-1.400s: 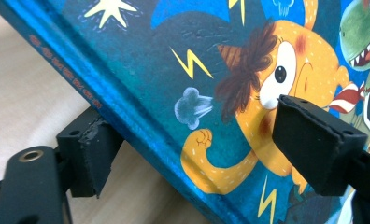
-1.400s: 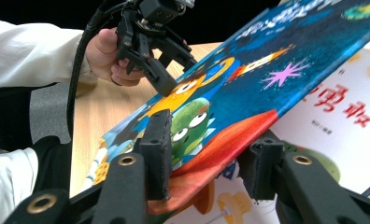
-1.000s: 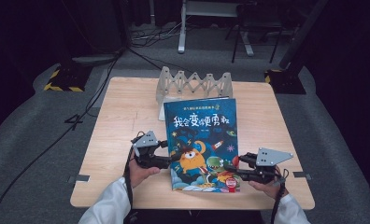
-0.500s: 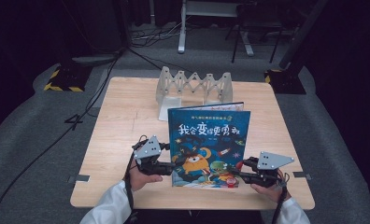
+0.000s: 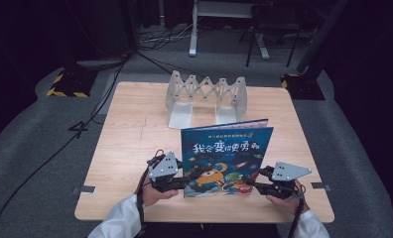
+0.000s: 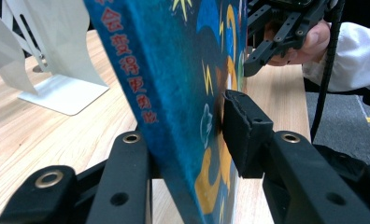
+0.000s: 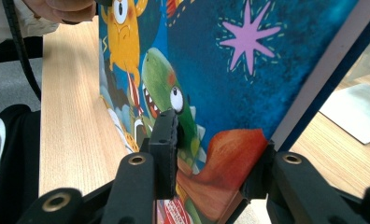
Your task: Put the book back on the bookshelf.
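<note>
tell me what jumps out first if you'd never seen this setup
The bright blue picture book stands raised near the front middle of the wooden table, cover toward the person, with the left tongs clamped on its lower left edge and the right tongs on its lower right edge. The left jaws have just been closing on the book. Behind it, at the table's far side, stands a white zigzag book rack.
</note>
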A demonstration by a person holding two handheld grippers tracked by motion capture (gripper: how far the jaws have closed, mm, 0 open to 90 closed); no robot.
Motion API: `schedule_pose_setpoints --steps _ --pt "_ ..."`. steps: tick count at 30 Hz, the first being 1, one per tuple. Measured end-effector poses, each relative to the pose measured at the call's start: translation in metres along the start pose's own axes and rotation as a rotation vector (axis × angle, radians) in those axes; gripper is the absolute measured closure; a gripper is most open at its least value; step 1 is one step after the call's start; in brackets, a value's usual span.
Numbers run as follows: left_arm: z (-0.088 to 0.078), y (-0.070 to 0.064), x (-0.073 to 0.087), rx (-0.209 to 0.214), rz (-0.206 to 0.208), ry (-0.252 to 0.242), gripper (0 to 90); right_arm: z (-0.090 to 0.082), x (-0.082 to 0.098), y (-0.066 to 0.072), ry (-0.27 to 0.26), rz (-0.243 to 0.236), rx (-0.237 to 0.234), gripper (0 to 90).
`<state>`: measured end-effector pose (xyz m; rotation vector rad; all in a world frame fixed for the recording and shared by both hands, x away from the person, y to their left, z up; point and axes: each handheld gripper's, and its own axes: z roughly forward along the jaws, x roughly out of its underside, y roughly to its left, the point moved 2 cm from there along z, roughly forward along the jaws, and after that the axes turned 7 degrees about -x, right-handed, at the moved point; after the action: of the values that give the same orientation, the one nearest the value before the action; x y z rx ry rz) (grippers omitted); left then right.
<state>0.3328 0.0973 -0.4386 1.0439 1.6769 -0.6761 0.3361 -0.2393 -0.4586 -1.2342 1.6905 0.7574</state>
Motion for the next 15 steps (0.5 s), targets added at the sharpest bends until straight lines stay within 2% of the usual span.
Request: schedule_pose_setpoints --steps 3,9,11,12,15 --pt "-0.001 0.0 0.001 0.014 0.001 -0.007 66.1 -0.001 0.001 0.002 0.003 -0.006 0.013 63.9" --pt "-0.003 -0.005 0.001 0.024 0.031 -0.003 68.7 -0.008 0.005 0.008 0.018 -0.027 0.058 64.1" --pt "-0.004 -0.006 0.001 0.021 0.034 -0.003 70.7 -0.01 0.006 0.007 0.019 -0.021 0.065 64.0" --pt "-0.004 -0.006 0.001 0.024 0.034 -0.004 71.9 -0.017 0.01 0.005 0.007 0.005 0.072 64.3" --pt "-0.004 -0.007 0.002 0.04 0.028 -0.01 73.6 -0.022 0.015 0.003 0.003 0.029 0.073 64.3"
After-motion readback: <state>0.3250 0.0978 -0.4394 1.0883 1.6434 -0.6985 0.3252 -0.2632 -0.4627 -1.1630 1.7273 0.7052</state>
